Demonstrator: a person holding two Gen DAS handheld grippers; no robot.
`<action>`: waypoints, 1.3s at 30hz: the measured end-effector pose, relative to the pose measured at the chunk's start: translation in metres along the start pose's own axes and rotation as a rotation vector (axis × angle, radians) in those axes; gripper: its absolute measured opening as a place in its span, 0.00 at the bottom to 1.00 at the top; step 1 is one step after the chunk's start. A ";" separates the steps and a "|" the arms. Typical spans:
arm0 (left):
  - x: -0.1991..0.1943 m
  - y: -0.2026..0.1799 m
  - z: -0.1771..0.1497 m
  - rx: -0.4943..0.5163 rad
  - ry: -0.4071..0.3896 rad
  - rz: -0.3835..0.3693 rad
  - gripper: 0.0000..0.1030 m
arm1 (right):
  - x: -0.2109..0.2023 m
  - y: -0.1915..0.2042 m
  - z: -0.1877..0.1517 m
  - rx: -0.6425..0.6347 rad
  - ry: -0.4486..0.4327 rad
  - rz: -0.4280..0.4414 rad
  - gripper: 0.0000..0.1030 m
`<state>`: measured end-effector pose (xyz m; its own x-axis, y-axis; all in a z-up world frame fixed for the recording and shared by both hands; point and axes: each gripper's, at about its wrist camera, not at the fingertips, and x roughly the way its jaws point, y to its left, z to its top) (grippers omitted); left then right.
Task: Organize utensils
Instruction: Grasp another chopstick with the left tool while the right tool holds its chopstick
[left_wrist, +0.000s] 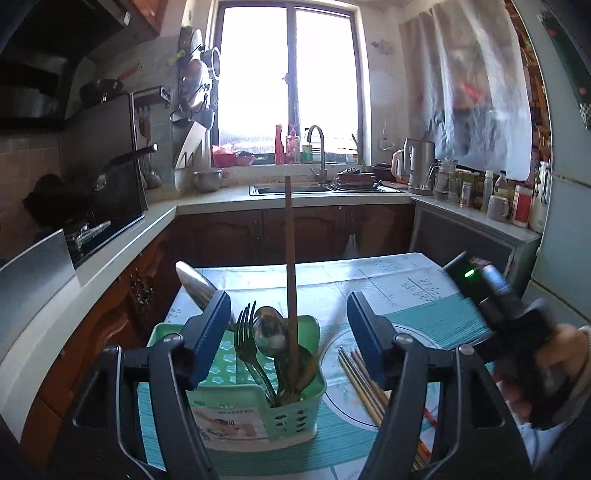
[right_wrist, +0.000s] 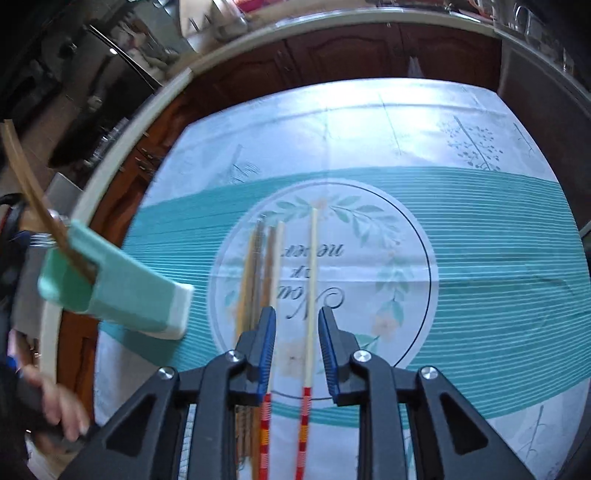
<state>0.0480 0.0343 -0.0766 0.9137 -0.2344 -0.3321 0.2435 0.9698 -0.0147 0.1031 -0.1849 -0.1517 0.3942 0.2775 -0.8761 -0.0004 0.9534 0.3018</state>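
Lying lengthwise, chopstick (right_wrist: 312, 280), red end nearest

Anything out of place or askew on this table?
Yes: chopsticks still lie loose on the tablecloth beside the green caddy, and one pale chopstick lies apart from the bundle, between the open right hand-held gripper's jaws.

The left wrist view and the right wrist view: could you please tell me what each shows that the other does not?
Only the left wrist view shows the fork and spoon standing in the green caddy. Only the right wrist view shows the pale chopstick lying between the open right gripper fingers. Both show the caddy, the bundle of chopsticks and the tablecloth.
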 end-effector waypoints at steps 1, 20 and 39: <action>-0.004 0.000 0.003 -0.010 0.006 0.002 0.61 | 0.005 0.001 0.002 -0.004 0.020 -0.013 0.23; -0.005 -0.098 -0.010 0.047 0.457 -0.329 0.14 | 0.042 0.016 0.002 -0.145 0.116 -0.176 0.05; 0.134 -0.128 -0.061 -0.093 0.953 -0.157 0.08 | -0.001 -0.059 -0.014 0.073 0.075 0.013 0.05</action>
<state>0.1199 -0.1171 -0.1765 0.2162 -0.2488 -0.9441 0.2765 0.9430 -0.1852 0.0903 -0.2401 -0.1742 0.3249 0.3005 -0.8967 0.0626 0.9393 0.3375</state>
